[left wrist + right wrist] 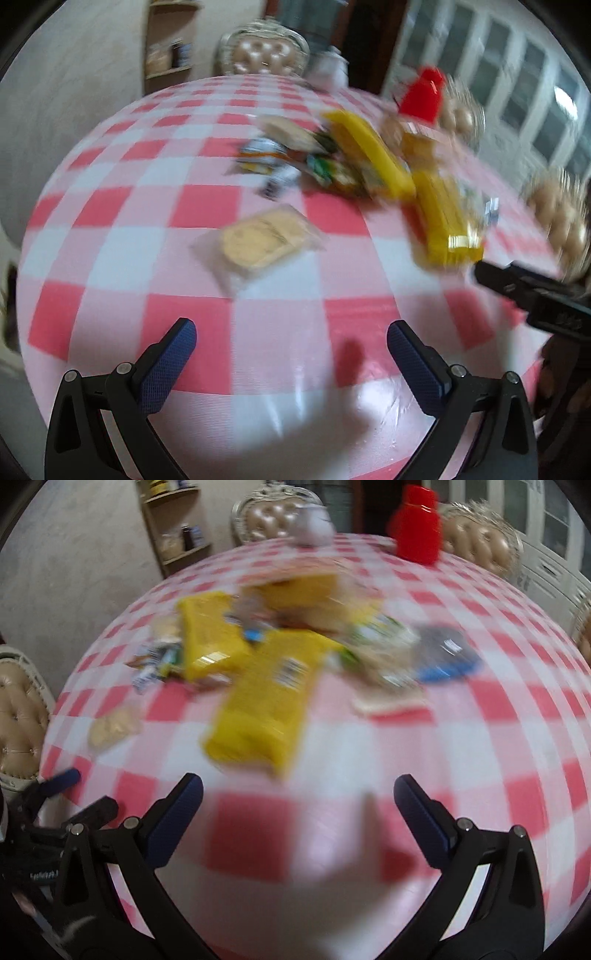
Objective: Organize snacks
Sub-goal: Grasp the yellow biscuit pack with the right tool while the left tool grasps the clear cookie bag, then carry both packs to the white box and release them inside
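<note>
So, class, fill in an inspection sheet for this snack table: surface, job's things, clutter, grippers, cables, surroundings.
Surface: red-and-white checked tablecloth.
Job's things: yellow packs, clear-wrapped biscuit pack lying apart, small wrappers heaped; all blurred.
Clutter: red container, pale teapot-like item at the far edge.
Grippers: left gripper and right gripper, fingers apart, holding nothing.
Cables: nothing seen.
Surroundings: tufted chairs, wall shelf.
</note>
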Demonstrator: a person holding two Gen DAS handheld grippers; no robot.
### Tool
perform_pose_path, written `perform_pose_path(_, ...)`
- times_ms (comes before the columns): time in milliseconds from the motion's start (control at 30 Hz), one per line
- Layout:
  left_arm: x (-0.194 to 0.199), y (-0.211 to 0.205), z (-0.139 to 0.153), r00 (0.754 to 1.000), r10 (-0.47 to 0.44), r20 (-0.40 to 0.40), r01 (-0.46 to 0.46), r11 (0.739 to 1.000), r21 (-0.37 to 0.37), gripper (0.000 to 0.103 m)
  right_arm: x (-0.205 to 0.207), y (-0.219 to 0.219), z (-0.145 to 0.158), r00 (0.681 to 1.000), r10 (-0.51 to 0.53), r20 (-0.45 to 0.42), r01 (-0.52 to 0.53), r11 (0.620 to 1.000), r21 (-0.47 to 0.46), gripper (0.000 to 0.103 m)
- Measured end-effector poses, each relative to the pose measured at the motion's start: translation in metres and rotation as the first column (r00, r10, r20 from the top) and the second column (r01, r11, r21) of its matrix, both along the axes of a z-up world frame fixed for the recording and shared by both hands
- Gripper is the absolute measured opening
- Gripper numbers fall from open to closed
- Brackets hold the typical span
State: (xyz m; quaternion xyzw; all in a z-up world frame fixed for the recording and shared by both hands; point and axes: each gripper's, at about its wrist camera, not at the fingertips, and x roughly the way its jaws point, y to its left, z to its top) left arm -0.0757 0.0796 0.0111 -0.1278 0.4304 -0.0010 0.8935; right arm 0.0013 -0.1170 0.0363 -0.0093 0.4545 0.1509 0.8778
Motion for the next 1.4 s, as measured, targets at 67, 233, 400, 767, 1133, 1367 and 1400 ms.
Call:
perform_pose_path(67,-0.003,0.016,0.001,0.999,0.038,0.020,-0.037,0.998,-0.060,0.103,0.013,0.016,-0.004,1.000,-0.018,-0.005,0.018,0.999,-0.033,0.103)
perform_pose_path(233,0.007,0.029,0.006,0.997,0.060,0.052,-0.059,0.998,-0.033,0.103,0.045,0.026,-0.018,0.993,-0.121,0.007,0.120,0.984,-0.128,0.102)
perform_pose_path(400,0.042,0.018,0.011,0.997,-0.049,0.054,0.040,0.987,0.153,0.103,0.055,0.015,-0.021,0.993,-0.118,-0.002,0.117,0.990,-0.079,0.080)
perform_pose_path(767,0.065,-0.004,-0.001,0.964,-0.264,-0.023,0.262,0.934,0.243,0.049,0.057,-0.008,-0.019,0.996,-0.091,0.023,0.091,0.996,0.018,0.051)
perform_pose_path(1133,0.059,-0.060,0.011,0.967,-0.224,0.119,0.216,0.973,0.079,0.048,0.020,-0.044,0.006,0.977,-0.151,0.148,0.133,0.984,0.122,0.050)
perform_pose_path(1367,0.042,-0.069,0.015,0.974,-0.143,0.176,0.153,0.987,-0.045,0.048,0.000,-0.061,0.009,0.970,-0.187,0.153,0.158,0.969,0.188,0.050)
perform_pose_path(1400,0.042,-0.071,0.015,0.974,-0.140,0.179,0.152,0.987,-0.053,0.048,-0.002,-0.064,0.009,0.968,-0.194,0.159,0.162,0.967,0.194,0.050)
